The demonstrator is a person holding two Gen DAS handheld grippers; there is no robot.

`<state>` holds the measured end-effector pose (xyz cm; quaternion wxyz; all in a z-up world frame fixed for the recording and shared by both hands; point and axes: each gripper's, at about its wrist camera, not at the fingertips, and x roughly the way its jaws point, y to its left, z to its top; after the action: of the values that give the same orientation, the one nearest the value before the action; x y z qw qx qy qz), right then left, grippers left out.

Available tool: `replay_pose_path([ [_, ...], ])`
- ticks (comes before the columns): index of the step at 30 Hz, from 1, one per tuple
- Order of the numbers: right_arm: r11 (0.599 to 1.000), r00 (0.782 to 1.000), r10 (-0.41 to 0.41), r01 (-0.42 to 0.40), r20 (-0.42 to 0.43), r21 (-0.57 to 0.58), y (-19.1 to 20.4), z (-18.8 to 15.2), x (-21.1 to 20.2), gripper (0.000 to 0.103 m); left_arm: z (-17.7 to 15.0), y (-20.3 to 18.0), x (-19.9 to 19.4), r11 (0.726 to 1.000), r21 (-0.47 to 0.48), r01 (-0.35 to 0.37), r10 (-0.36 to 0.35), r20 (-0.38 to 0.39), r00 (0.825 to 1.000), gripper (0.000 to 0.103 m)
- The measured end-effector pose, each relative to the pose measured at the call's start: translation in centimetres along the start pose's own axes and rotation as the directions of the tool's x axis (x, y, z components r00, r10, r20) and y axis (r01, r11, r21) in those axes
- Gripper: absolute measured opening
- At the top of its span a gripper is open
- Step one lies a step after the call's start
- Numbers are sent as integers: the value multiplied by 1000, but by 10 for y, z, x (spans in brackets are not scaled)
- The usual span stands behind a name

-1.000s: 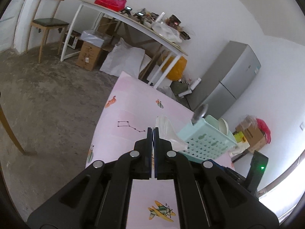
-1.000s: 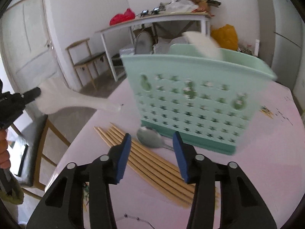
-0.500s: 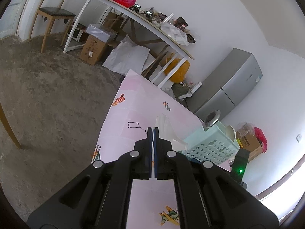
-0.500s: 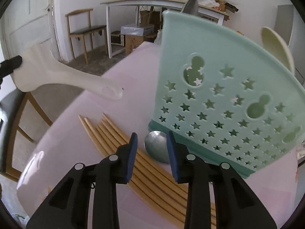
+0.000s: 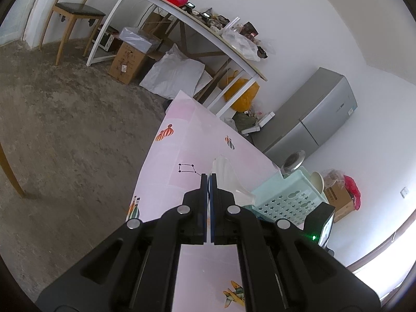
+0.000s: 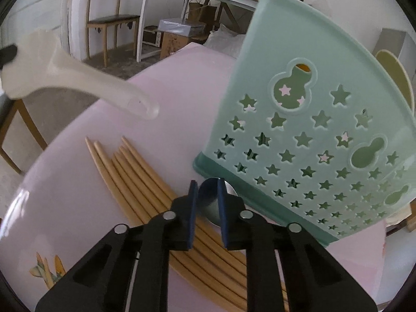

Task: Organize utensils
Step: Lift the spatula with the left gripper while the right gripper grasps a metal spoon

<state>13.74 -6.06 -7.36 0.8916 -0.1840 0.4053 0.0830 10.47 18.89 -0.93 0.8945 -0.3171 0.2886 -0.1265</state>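
Down on the pink counter (image 6: 182,83) lies one metal spoon (image 6: 209,199), bowl between the right claw (image 6: 206,195)'s just-closing pads – handle hidden. Roughly six chopsticks (image 6: 135,179) lie left; the mint basket (image 6: 312,130) stands right. Left claw (image 5: 208,182) grips a white rice paddle (image 6: 78,75) aloft.

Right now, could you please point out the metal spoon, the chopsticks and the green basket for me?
Metal spoon (image 6: 209,197): right wrist view, on its bowl between the gripper's fingers.
Chopsticks (image 6: 135,179): right wrist view, mid-bundle on the table.
Green basket (image 6: 312,119): right wrist view, on its star-punched front wall.
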Motion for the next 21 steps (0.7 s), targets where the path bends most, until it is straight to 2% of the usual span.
replay_pose_path([
  [3,999,999,-32,32,14,-29,3,-2,-7,5,0,0,0,1000,2,-1,1,0,1000,0],
  [8,1000,998,-28,29,63,-8,-8,-2,-32,4,1,-1,0,1000,8,-9,9,7,1000,0],
  [13,994,992,36,-49,125,100,-43,0,-68,3,2,-4,0,1000,21,-14,14,9,1000,0],
  [16,972,980,93,-128,178,198,-72,-1,-94,3,1,-8,-2,999,30,-14,14,12,1000,0],
  [21,929,959,128,-205,253,307,-109,-9,-118,2,0,-19,-8,998,59,-9,7,22,1000,0],
])
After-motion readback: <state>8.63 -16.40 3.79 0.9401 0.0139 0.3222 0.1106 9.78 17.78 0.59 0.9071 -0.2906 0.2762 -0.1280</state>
